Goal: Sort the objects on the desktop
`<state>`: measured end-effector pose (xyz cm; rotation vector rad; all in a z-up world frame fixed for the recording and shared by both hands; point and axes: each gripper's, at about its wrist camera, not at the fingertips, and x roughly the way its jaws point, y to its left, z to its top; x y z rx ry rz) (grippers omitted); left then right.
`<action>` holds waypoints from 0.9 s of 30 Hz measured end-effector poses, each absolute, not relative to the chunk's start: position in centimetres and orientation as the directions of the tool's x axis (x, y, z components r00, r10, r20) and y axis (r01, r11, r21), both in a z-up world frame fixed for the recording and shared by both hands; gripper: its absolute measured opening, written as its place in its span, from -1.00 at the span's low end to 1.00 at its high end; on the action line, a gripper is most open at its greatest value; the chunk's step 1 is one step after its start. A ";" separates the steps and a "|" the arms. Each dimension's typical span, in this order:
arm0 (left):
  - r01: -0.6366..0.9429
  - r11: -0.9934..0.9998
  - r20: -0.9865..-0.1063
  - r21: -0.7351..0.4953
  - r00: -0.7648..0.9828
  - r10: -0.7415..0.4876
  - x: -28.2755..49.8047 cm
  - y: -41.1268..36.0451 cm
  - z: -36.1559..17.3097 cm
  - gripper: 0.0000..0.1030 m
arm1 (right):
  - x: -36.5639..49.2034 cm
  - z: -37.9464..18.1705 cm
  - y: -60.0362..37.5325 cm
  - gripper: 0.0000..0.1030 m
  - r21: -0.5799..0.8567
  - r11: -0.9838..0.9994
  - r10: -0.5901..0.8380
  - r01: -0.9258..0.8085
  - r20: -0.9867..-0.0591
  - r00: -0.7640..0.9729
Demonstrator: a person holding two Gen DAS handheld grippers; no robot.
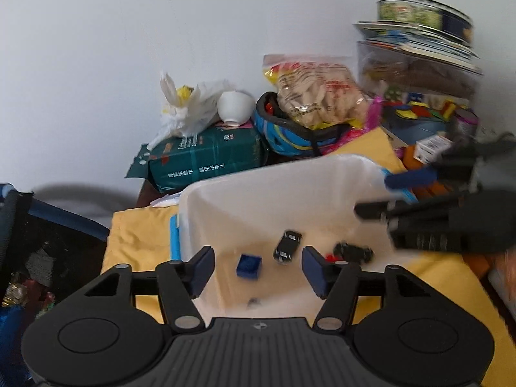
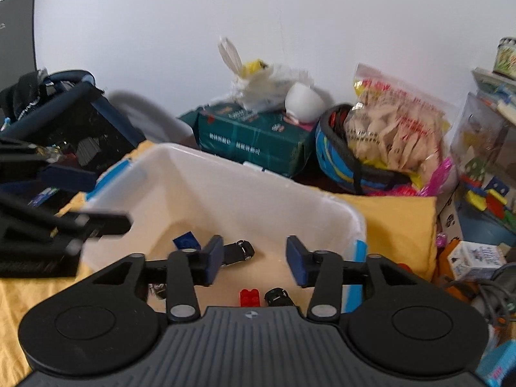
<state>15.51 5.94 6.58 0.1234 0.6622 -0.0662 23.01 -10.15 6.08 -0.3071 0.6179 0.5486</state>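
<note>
Two handheld grippers hang over a translucent storage bin (image 1: 258, 187), both with nothing between their blue pads: the left gripper (image 1: 258, 266) stands spread wide above the bin's floor, while the right gripper (image 2: 254, 259) is parted too, though less widely, over the same container. Neither holds anything. No earlier picture shows how the pieces got there, but several small toys already lie on the bin's floor: a blue brick (image 1: 248, 266), a black toy car (image 1: 287, 246), a second black car (image 1: 353, 253) and a red brick (image 2: 250, 297) just beside it. A further small dark object sits near the bin's near wall, too blurred to identify. The bin rests on a yellow cloth (image 2: 396, 222) spread over the desk. By the look of it, the sorting is under way but far from finished: colourful blocks (image 2: 487, 193) and a small white box (image 2: 477, 256) remain outside at the right, and behind the bin stand a green tissue pack (image 1: 206, 158), a white bowl (image 1: 235, 106), a blue helmet (image 1: 290, 132) and a bag of snacks (image 1: 316, 93). Which of these belong in the bin cannot be told.
</note>
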 end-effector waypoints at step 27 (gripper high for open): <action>0.167 0.986 -0.808 0.006 0.582 -0.093 -2.1 4.4 -4.4 0.25 | 8.8 -3.7 -14.3 -0.37 0.073 0.716 0.490 -0.694 -0.761 0.426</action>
